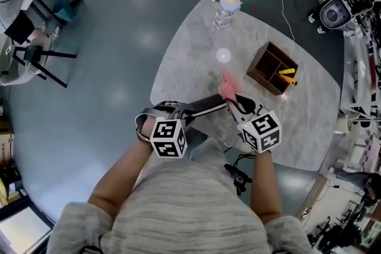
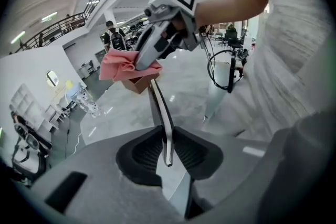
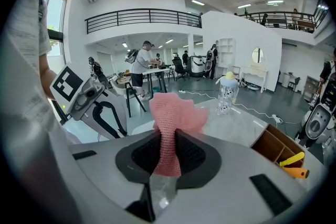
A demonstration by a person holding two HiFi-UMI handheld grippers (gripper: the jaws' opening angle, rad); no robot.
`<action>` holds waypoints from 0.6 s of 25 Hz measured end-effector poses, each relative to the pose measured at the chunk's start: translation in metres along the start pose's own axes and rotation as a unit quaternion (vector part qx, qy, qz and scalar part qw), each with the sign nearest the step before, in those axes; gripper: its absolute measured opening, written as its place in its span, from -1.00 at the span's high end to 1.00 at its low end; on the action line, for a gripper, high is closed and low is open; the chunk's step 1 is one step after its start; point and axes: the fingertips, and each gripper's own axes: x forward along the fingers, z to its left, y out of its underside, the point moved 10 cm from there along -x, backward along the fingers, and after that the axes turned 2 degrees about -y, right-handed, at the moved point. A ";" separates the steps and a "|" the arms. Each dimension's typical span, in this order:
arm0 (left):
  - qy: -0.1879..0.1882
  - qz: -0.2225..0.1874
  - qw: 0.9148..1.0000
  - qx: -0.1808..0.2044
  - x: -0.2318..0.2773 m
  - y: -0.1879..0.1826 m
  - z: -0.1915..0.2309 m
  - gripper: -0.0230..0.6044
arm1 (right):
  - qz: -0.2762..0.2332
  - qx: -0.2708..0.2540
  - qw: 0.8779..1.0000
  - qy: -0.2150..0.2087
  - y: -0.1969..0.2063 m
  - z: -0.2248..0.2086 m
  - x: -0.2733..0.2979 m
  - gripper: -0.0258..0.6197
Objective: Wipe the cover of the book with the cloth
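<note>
Marbled grey tabletop [image 1: 196, 44] fills the middle of a large hall, with a wooden box [image 1: 272, 68] and a spotted bottle [image 1: 226, 9] standing well apart on it. Over its near edge, the left gripper [image 2: 167, 147] has its jaws narrowed onto the thin book [image 2: 160, 107], held edge-on. The right gripper [image 3: 167, 152] pinches the pink cloth [image 3: 176, 113], which meets the book's far end.

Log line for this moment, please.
left gripper: shut on book | right gripper: shut on cloth | cloth at book's far end
</note>
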 end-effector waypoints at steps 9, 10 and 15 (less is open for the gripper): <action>-0.030 -0.004 0.995 0.093 0.010 0.017 -0.042 0.69 | 0.041 0.032 0.992 -0.113 -0.005 0.021 0.014 0.74; -0.031 -0.004 0.994 0.100 0.012 0.018 -0.047 0.68 | 0.047 0.041 0.990 -0.128 -0.006 0.025 0.020 0.74; -0.011 -0.006 0.996 0.088 0.020 0.023 -0.064 0.67 | 0.103 0.070 0.972 -0.200 0.001 0.047 0.060 0.74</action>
